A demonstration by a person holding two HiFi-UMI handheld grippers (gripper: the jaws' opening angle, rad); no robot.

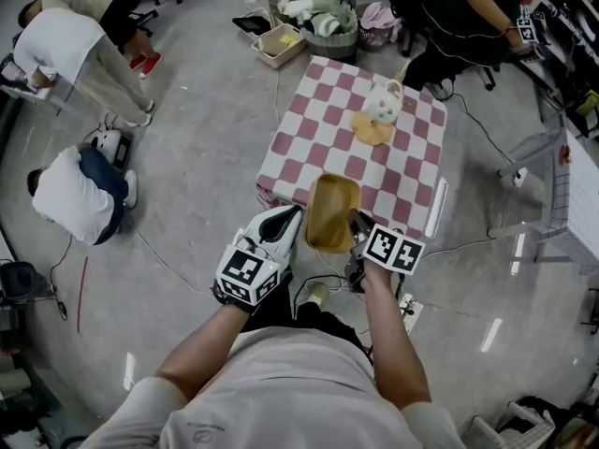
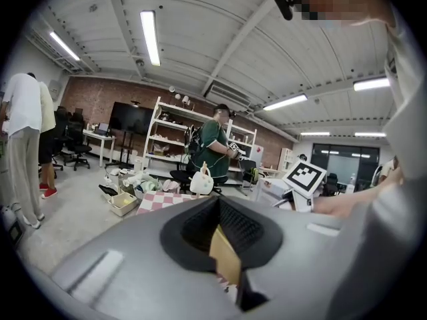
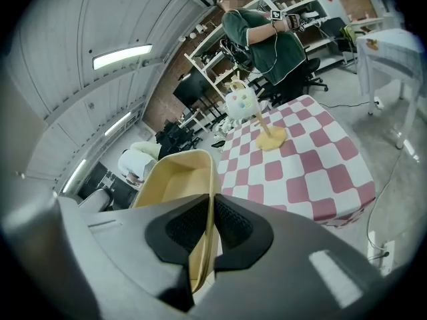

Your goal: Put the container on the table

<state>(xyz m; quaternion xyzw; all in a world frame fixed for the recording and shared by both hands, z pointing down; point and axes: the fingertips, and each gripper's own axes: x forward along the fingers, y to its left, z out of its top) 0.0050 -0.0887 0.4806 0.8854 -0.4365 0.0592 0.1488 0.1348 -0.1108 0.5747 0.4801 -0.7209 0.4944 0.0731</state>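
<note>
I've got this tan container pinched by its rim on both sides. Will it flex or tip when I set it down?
Probably stiff enough: the container holds its tray shape though the left gripper and right gripper pinch only its thin rim. Likely light, since it looks empty. Its broad, shallow form should sit flat on the table rather than tip.
</note>
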